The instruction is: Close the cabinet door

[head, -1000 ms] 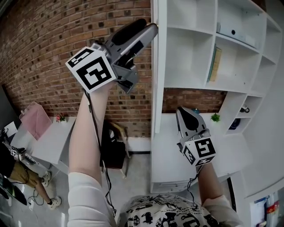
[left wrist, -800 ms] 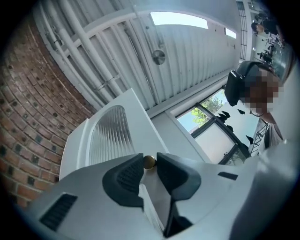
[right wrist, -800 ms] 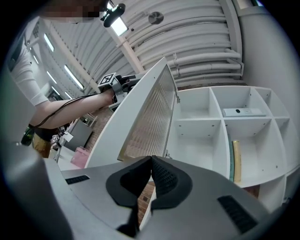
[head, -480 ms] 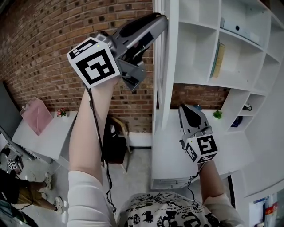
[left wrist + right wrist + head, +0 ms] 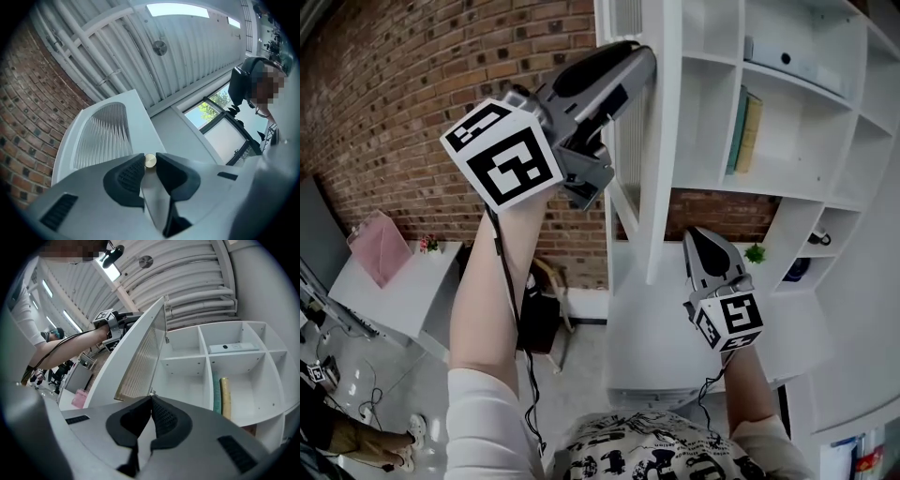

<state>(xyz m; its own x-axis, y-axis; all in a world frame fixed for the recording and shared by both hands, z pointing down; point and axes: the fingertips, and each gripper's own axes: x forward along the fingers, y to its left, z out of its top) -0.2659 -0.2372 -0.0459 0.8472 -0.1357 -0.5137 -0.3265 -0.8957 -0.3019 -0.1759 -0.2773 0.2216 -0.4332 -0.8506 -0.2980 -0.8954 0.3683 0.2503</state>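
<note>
The small round knob [image 5: 150,161] gives the left tool [image 5: 643,58] only a narrow hold. I think the pads can slip off it if the push goes sideways; then the half-open cabinet door [image 5: 664,159] may swing free or slam against the cabinet [image 5: 787,194], and the right tool [image 5: 701,240], near the door's lower corner, may be caught in the closing gap. The left tool's jaws have just been closing and now pinch the knob on the door's front, nearly together, while the right tool's jaws are fully together with nothing between them.

white shelf unit [image 5: 708,122] holds upright books [image 5: 744,131], perhaps a flat box [image 5: 787,58].
</note>
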